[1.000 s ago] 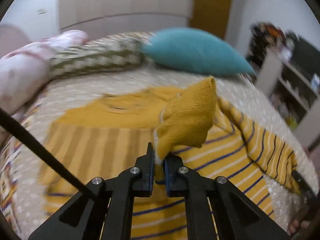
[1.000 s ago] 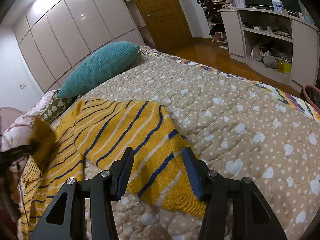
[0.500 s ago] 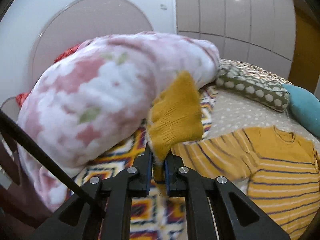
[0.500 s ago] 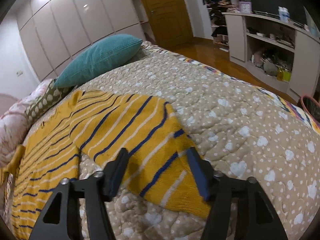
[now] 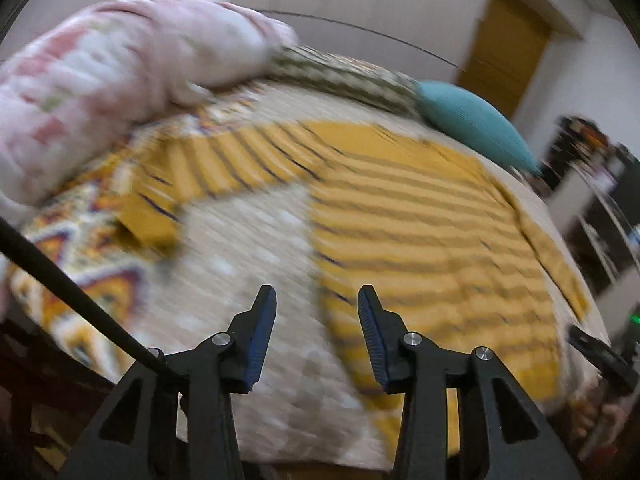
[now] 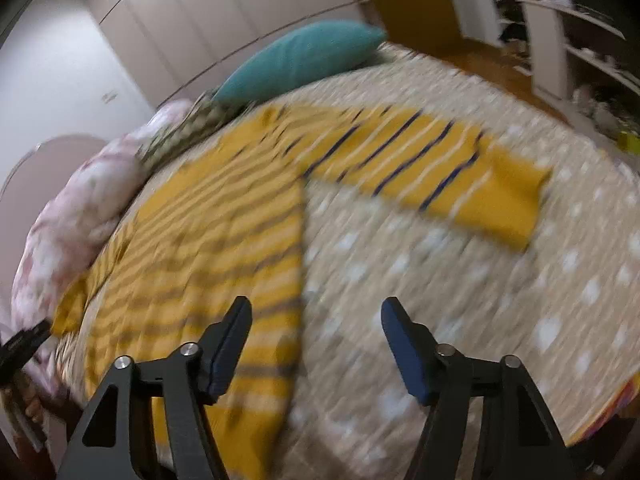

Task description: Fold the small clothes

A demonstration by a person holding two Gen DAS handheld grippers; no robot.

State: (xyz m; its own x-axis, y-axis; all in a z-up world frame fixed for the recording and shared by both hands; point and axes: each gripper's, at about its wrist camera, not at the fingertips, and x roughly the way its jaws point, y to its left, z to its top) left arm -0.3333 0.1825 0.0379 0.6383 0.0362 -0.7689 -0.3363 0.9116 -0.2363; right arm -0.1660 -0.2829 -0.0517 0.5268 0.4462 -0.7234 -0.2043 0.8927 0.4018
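Across the middle of both views a mustard-yellow knitted sweater with dark blue and white stripes (image 5: 432, 216) (image 6: 224, 216) lies spread flat on a beige quilted bedspread dotted with white hearts (image 5: 248, 248) (image 6: 460, 272), both frames smeared by motion blur. At the bottom centre of the left wrist view the left gripper (image 5: 317, 300) hangs with its jaws parted and nothing between them, over bare quilt just left of the sweater's body; one sleeve runs off toward the left of that frame and ends in a plain yellow cuff (image 5: 150, 226) near the quilt's colourful zigzag border (image 5: 80, 264). At the bottom centre of the right wrist view the right gripper (image 6: 316, 312) is likewise spread wide and empty, straddling the sweater's side edge, with the other sleeve reaching toward the right of the frame, its plain yellow cuff (image 6: 516, 196) resting on the quilt. A rolled pink floral blanket (image 5: 108, 76) (image 6: 80, 216) crowds the sweater's far sleeve at the upper left of the left view. A teal ribbed cushion (image 5: 472, 124) (image 6: 300, 56) and a green patterned pillow (image 5: 352, 80) lie beyond the neckline. White wardrobe doors (image 6: 224, 24), a brown wooden door (image 5: 504, 48) and cluttered white shelving (image 6: 568, 48) stand at the upper and right margins.
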